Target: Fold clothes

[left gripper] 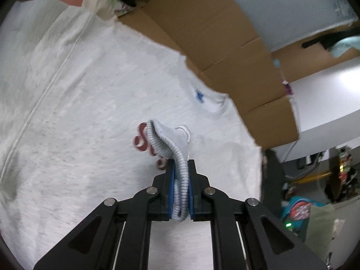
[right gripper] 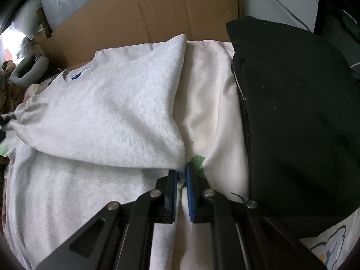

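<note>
Left tongs point(left gripper: 180, 175) closed on a ribbed grey cuff point(left gripper: 167, 145), the bunched knit pinched between the blue pads and curling up past the tips. Under it lies a grey sweatshirt point(left gripper: 101, 103), red lettering point(left gripper: 142, 140) partly hidden by the cuff, a blue mark point(left gripper: 199, 95) at the collar. Right tongs point(right gripper: 181, 173) nearly closed, a narrow gap between the pads, tips at the corner of the sweatshirt's folded-over part; whether cloth is pinched cannot be told. The sweatshirt lies on a cream sheet point(right gripper: 209, 94), collar toward the cardboard point(right gripper: 157, 15) at the far edge. A black garment point(right gripper: 292, 112) lies just beside it, right.
</note>
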Demonstrator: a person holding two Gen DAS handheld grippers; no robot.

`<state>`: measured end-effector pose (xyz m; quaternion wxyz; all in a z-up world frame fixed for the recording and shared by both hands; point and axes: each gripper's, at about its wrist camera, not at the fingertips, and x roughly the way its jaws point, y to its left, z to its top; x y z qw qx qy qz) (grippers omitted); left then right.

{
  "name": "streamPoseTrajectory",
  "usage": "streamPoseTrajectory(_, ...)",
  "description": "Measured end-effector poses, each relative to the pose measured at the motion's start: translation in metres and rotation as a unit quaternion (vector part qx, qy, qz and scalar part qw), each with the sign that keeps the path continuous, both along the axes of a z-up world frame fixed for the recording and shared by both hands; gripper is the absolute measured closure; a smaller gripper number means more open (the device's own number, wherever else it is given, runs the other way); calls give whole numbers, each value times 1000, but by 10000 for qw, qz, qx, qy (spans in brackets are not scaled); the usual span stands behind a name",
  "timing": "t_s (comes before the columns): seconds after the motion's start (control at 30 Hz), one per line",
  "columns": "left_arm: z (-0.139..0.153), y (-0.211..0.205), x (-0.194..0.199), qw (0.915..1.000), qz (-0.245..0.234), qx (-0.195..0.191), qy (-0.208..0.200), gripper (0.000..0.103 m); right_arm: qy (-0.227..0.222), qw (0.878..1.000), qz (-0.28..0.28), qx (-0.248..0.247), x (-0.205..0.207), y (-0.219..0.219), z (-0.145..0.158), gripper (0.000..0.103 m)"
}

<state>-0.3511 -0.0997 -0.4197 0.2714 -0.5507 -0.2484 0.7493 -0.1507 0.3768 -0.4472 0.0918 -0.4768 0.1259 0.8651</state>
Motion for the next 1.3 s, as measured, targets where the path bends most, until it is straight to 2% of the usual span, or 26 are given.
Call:
streamPoseTrajectory(0.17, -12, 1, 1, 10000, -53, -68, 4, 94, -263, 9985, -41, -488, 9, 5, 1, 96)
streamPoseTrajectory(0.37, -4, 4, 2, 9997, -148, -31, 180, 94, -7, 9970, -54, -775, 19, 12, 21, 93)
streamPoseTrajectory(0.53, 6, 8, -1, 9994, -190, 27, 300, 94, 87, 9950, -104, -987, -1, 21, 27, 86)
streamPoseTrajectory(0.6, 8, 9, -1, 9993, -207, 47, 313, 94, 93, 9945, -63, -1039, -13, 23, 25, 79)
streamPoseTrajectory(0.67, 8, 10, -2, 9993, -205, 54, 311, 94, 67, 9946, -5, -1031, -26, 23, 21, 75)
streamPoseTrajectory(1.03, 7, 10, 0, 9992, -198, 103, 323, 94, -130, 9930, 109, -1172, -61, 31, 0, 75)
streamPoseTrajectory(1.07, 8, 10, 0, 9992, -204, 113, 329, 94, -140, 9925, 141, -1207, -63, 32, -1, 77)
streamPoseTrajectory(1.1, 8, 10, 0, 9991, -209, 128, 337, 94, -135, 9920, 155, -1247, -64, 33, -1, 91)
streamPoseTrajectory(1.13, 9, 11, 0, 9990, -216, 153, 350, 94, -104, 9914, 137, -1296, -64, 35, 1, 99)
streamPoseTrajectory(1.3, 22, 13, -1, 9970, -290, 456, 561, 94, 10, 9897, -26, -1430, -59, 44, 10, 99)
